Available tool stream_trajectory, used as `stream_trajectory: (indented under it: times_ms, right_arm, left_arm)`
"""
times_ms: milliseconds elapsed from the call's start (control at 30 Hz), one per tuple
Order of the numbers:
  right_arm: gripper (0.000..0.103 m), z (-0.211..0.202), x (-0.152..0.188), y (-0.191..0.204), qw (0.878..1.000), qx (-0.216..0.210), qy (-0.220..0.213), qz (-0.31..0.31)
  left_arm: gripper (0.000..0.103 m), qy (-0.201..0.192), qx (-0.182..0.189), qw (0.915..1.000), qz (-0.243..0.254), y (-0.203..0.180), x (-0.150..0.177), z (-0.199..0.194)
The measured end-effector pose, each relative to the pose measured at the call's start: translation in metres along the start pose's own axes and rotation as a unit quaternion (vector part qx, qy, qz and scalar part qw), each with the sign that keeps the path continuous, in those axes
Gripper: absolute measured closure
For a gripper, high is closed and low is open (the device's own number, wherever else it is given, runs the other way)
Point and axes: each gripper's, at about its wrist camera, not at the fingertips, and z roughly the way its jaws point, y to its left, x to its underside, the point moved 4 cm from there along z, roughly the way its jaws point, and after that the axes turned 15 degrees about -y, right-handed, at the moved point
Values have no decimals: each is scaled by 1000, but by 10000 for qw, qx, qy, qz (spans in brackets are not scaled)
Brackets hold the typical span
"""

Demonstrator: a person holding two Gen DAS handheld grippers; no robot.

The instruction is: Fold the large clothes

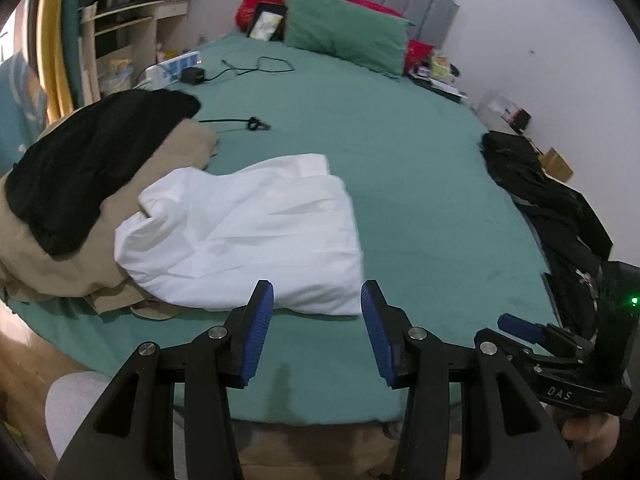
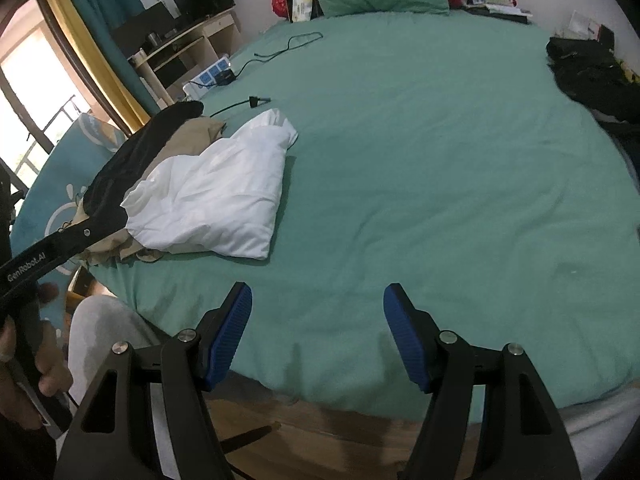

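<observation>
White garment point(image 1: 248, 232) lies folded just beyond the left gripper point(image 1: 317, 336) (right gripper point(image 2: 318, 336) too), both open, empty

Beige garment point(image 1: 80, 264) half buried under black garment point(image 1: 92, 168) and white garment point(image 1: 248, 232); dark pile point(image 2: 596, 76) cut by frame edge.

We are viewing a folded white garment point(image 1: 244, 232) lying flat on the green bed sheet point(image 1: 420, 168), near the bed's front left edge. Its left side is overlapping a tan garment point(image 1: 72, 264), which is carrying a black garment point(image 1: 80, 168) on top. A second dark heap of clothes point(image 1: 548, 200) is resting, crumpled and unfolded, at the sheet's right edge, well apart from the white one.
</observation>
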Motion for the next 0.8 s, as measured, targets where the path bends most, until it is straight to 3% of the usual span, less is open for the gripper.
stream_trajectory:
  times_ms: [233,367,500,800]
  right_arm:
    - [31,-34,-5,-13,9996,170,-211,-56]
    - [31,-52,-10,-19,9990,249,-363,-107]
    - [31,-67,-17,-25,9980,370,-506,-124]
    - [31,-108,-46,-25,9924,521,-1099,-162]
  left_arm:
    - [55,-138,171,9994,257,-29,-2,-26]
    - [54,-426,142,9981,412,-42,-10,-44]
    - [42,-698,82,9963,499,-53,-21,-60]
    - [42,-1359,-17,9871,847,-76,-49,-93]
